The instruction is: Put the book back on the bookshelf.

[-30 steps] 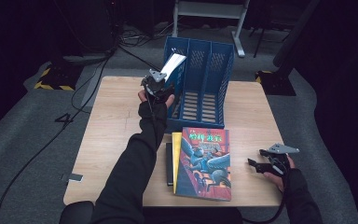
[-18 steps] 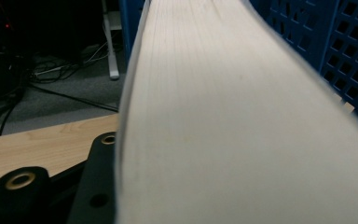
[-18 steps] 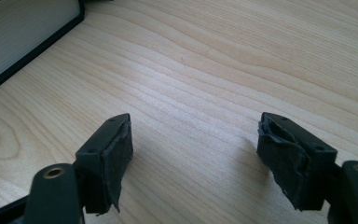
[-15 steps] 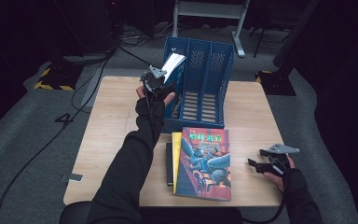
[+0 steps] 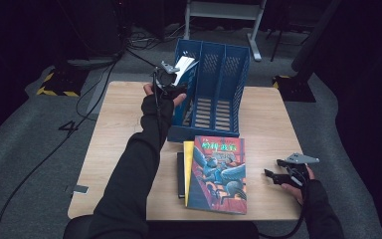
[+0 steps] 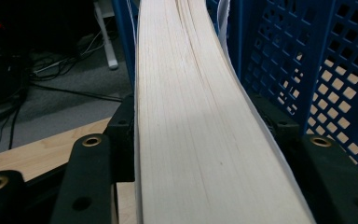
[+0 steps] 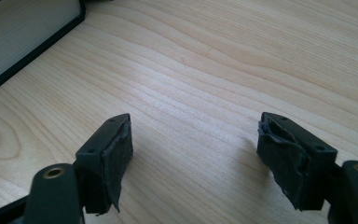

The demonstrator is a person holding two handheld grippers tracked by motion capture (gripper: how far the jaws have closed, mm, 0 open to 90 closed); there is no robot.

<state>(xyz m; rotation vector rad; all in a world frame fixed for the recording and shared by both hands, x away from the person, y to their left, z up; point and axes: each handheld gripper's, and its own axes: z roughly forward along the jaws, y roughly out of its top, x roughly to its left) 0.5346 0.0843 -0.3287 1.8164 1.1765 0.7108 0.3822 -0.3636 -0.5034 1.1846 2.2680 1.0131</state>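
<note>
A thick book [image 5: 184, 66] with white covers leans in the left slot of the blue file rack [image 5: 214, 89], its pale page edges [image 6: 191, 70] running up between my left gripper's jaws. My left gripper [image 5: 171, 79] [image 6: 196, 121] is raised at the rack's near-left corner. Its jaws have just been opening and now stand loosely on either side of the book, whose pages fan out. My right gripper [image 5: 272, 175] [image 7: 193, 149] rests open on the table near the front right corner, nothing between its pads.
A stack of three books lies at the table's front middle: a colourful illustrated one [image 5: 219, 172] on top, a yellow one [image 5: 188, 167] and a black one [image 5: 180, 174] under it. The black book's corner [image 7: 18, 32] lies left of my right gripper. Cables cross the floor at left.
The left hand has risen a little along the book at the rack, and the book stands slightly more upright. The right hand has not moved.
</note>
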